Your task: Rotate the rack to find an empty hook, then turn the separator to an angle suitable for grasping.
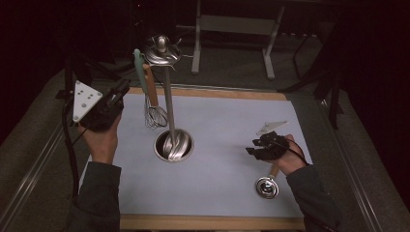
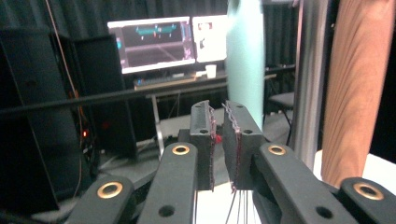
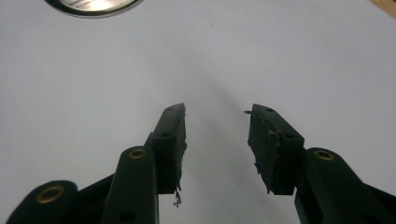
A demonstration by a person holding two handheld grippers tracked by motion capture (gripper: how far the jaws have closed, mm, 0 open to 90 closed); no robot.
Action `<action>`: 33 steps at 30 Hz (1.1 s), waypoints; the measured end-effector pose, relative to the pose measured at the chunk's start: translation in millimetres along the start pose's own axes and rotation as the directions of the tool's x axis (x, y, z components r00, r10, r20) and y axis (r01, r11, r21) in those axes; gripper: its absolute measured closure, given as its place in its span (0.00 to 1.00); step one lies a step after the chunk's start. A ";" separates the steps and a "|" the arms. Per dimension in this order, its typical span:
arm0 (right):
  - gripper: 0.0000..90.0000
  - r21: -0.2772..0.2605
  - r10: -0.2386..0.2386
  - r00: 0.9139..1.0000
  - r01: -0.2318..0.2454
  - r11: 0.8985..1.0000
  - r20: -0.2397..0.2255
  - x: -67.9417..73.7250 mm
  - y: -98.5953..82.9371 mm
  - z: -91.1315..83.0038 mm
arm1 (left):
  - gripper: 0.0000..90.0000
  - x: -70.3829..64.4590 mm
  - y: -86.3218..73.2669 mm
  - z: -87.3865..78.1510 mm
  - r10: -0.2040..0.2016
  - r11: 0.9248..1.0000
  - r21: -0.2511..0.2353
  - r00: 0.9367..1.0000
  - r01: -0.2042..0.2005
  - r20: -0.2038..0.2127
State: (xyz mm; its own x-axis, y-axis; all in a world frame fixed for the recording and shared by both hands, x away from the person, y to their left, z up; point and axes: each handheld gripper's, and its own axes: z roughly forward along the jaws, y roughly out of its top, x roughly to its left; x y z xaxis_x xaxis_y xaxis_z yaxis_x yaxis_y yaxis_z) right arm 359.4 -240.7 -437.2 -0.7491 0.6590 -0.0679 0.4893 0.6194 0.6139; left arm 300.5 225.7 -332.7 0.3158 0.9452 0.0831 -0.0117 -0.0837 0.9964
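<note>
A metal utensil stand [image 1: 167, 96] rises from a round base [image 1: 174, 146] in the middle of the white sheet. From its top hang a whisk with a wooden handle [image 1: 152, 91] [image 2: 357, 88] and a teal-handled utensil [image 1: 139, 63] [image 2: 245, 56]. My left gripper [image 1: 123, 91] [image 2: 223, 116] is held up just left of the whisk handle, its jaws almost together with nothing clearly between them. My right gripper [image 1: 252, 148] [image 3: 215, 114] hovers open over bare sheet. A small ladle [image 1: 267, 187] lies below it, its handle under the hand.
A wooden board [image 1: 208, 222] carries the white sheet [image 1: 227, 121]. A shiny round rim [image 3: 93, 4] sits ahead of the right gripper's jaws. Table legs [image 1: 196, 43] stand behind the board. Monitors [image 2: 159, 42] on a desk glow in the dark room.
</note>
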 end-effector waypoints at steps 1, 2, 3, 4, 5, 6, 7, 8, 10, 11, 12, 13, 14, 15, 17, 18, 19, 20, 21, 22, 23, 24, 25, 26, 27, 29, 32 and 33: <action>0.62 0.000 0.007 1.000 -0.007 1.000 0.002 -1.1 -1.6 -0.2 | 0.91 1.1 -5.0 -0.6 -0.006 1.000 0.008 1.000 0.006 -0.003; 0.62 0.004 0.016 1.000 -0.016 1.000 0.004 -1.9 -3.3 -0.6 | 0.90 2.3 -9.8 -1.4 -0.011 1.000 0.017 1.000 0.011 -0.002; 0.62 0.006 0.021 1.000 -0.021 1.000 0.005 -2.7 -5.0 -0.7 | 0.90 3.2 -14.6 -1.7 -0.019 1.000 0.019 1.000 0.019 -0.003; 0.62 0.008 0.028 1.000 -0.028 1.000 0.007 -3.1 -6.9 -0.7 | 0.89 4.2 -19.2 -2.6 -0.022 0.999 0.028 1.000 0.022 -0.001; 0.61 0.015 0.026 1.000 -0.026 1.000 0.009 -3.8 -8.6 -0.7 | 0.89 4.7 -24.0 -3.4 -0.030 0.999 0.032 1.000 0.030 -0.001; 0.61 0.022 0.028 0.999 -0.028 0.999 0.015 -3.4 -10.5 -0.4 | 0.89 5.1 -29.2 -4.1 -0.036 0.998 0.041 0.999 0.036 -0.003; 0.61 0.031 0.030 0.999 -0.031 0.999 0.023 -2.5 -12.1 -0.4 | 0.88 5.7 -34.7 -4.5 -0.042 0.998 0.051 0.999 0.042 -0.002; 0.61 0.040 0.027 0.999 -0.028 0.999 0.031 -1.6 -13.9 -0.7 | 0.88 6.4 -40.4 -5.1 -0.045 0.997 0.064 0.999 0.046 -0.004; 0.60 0.049 0.022 0.999 -0.025 0.999 0.046 -0.2 -17.8 -1.2 | 0.87 7.5 -52.5 -6.2 -0.062 0.994 0.084 0.998 0.063 -0.009; 0.60 0.056 0.023 0.998 -0.025 0.998 0.052 0.2 -20.0 -1.9 | 0.87 8.0 -58.6 -6.8 -0.066 0.993 0.096 0.998 0.067 -0.011; 0.60 0.061 0.024 0.998 -0.028 0.998 0.060 0.5 -22.3 -2.7 | 0.87 8.4 -64.7 -7.5 -0.071 0.991 0.110 0.997 0.072 -0.014; 0.60 0.063 0.026 0.998 -0.030 0.998 0.063 0.2 -24.9 -3.5 | 0.86 8.4 -70.8 -8.4 -0.072 0.990 0.123 0.997 0.074 -0.017; 0.59 0.065 0.030 0.997 -0.035 0.997 0.065 -0.2 -27.6 -4.4 | 0.85 8.7 -76.8 -9.2 -0.074 0.988 0.135 0.997 0.076 -0.019; 0.59 0.071 0.036 0.997 -0.040 0.997 0.066 -1.1 -30.6 -5.3 | 0.84 8.9 -82.9 -10.0 -0.078 0.986 0.146 0.997 0.080 -0.020; 0.59 0.084 0.048 0.996 -0.054 0.995 0.073 -4.6 -37.3 -6.2 | 0.83 8.8 -95.6 -12.1 -0.090 0.981 0.171 0.996 0.093 -0.023; 0.59 0.090 0.058 0.995 -0.065 0.994 0.077 -6.9 -41.2 -6.5 | 0.82 8.5 -102.3 -13.4 -0.094 0.978 0.186 0.995 0.096 -0.023; 0.60 0.096 0.067 0.994 -0.075 0.993 0.083 -9.3 -45.1 -7.2 | 0.81 7.9 -109.1 -14.6 -0.097 0.974 0.201 0.995 0.100 -0.024; 0.61 0.100 0.078 0.993 -0.086 0.991 0.087 -11.6 -49.3 -8.0 | 0.81 7.3 -116.2 -16.2 -0.103 0.971 0.215 0.994 0.105 -0.024; 0.64 0.103 0.087 0.992 -0.096 0.990 0.087 -13.6 -53.6 -8.8 | 0.81 6.1 -123.4 -17.5 -0.111 0.967 0.227 0.994 0.114 -0.023; 0.66 0.107 0.095 0.992 -0.104 0.989 0.088 -15.1 -57.9 -9.5 | 0.81 4.8 -130.5 -18.8 -0.113 0.963 0.245 0.993 0.115 -0.023; 0.69 0.112 0.097 0.991 -0.108 0.988 0.095 -16.7 -62.4 -9.8 | 0.81 3.4 -137.5 -19.9 -0.118 0.958 0.259 0.993 0.120 -0.024; 0.73 0.121 0.100 0.989 -0.112 0.986 0.107 -18.2 -66.8 -10.0 | 0.81 2.1 -144.3 -20.9 -0.119 0.953 0.277 0.993 0.121 -0.023; 0.78 0.132 0.107 0.987 -0.123 0.984 0.123 -19.3 -71.1 -10.0 | 0.81 0.3 -150.6 -21.8 -0.124 0.949 0.288 0.992 0.125 -0.022; 0.83 0.142 0.106 0.984 -0.126 0.982 0.141 -21.1 -75.4 -10.1 | 0.81 -1.2 -156.2 -23.0 -0.125 0.945 0.301 0.992 0.126 -0.022; 0.88 0.148 0.101 0.983 -0.123 0.981 0.152 -23.4 -79.7 -9.9 | 0.81 -2.3 -161.3 -23.9 -0.127 0.942 0.312 0.992 0.127 -0.018; 0.93 0.166 0.122 0.977 -0.151 0.974 0.173 -27.3 -87.4 -9.6 | 0.81 -4.4 -169.5 -24.9 -0.123 0.935 0.333 0.992 0.122 -0.018; 0.94 0.196 0.141 0.965 -0.186 0.963 0.222 -34.9 -96.9 -6.4 | 0.81 -5.1 -178.1 -27.4 -0.125 0.927 0.355 0.992 0.123 -0.017; 0.95 0.203 0.148 0.961 -0.198 0.959 0.234 -37.6 -99.2 -4.8 | 0.81 -5.7 -180.8 -28.1 -0.125 0.925 0.360 0.992 0.124 -0.022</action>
State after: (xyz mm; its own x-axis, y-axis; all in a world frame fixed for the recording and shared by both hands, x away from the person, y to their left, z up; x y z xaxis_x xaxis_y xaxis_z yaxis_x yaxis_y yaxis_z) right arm 336.9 -329.0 -491.7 -0.5425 0.8250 -0.1583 0.7078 0.5504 0.4427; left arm 274.1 244.3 -512.9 0.2942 0.9548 -0.0416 0.3697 -0.0736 0.9262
